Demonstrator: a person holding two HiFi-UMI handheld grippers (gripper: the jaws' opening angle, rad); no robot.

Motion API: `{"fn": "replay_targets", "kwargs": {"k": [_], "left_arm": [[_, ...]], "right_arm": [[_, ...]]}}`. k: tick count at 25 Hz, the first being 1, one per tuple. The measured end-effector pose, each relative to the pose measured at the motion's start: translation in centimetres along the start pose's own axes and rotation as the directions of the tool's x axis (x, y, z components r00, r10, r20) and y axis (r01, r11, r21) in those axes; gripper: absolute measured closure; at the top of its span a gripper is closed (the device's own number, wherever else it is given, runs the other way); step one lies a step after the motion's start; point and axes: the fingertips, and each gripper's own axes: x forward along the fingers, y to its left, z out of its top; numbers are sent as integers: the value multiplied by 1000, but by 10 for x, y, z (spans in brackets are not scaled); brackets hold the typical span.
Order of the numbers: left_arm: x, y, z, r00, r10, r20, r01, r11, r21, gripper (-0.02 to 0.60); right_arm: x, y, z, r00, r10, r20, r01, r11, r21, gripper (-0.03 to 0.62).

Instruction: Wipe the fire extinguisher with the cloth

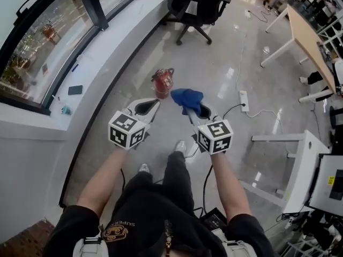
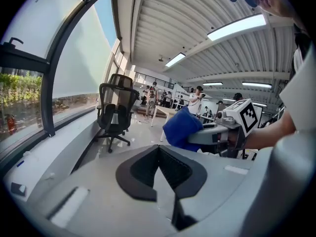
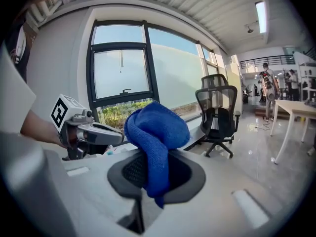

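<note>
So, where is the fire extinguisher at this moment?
In the head view the fire extinguisher is on the floor near the middle, just beyond the left hand-held gripper and left of the blue cloth.

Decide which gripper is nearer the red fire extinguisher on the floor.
Left. The left gripper hangs just below-left of the fire extinguisher in the head view; the right gripper, holding the blue cloth, sits farther right.

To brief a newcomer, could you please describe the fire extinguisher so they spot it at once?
Follow the curved white window ledge towards the black office chair. On the floor near the ledge sits the fire extinguisher, the only red thing there.
</note>
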Motion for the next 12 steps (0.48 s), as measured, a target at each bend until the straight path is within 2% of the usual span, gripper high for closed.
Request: {"fn": "replay_targets", "kwargs": {"k": [7, 12], "left_arm": [[71, 33, -5, 987, 140, -81, -142, 990, -12, 575], [104, 80, -39, 977, 168, -131, -176, 983, -51, 575]], "right_arm": [[66, -75, -27, 989, 92, -117, -99, 994, -50, 540], [130, -97, -67, 970, 115, -216, -135, 987, -81, 540]]}}
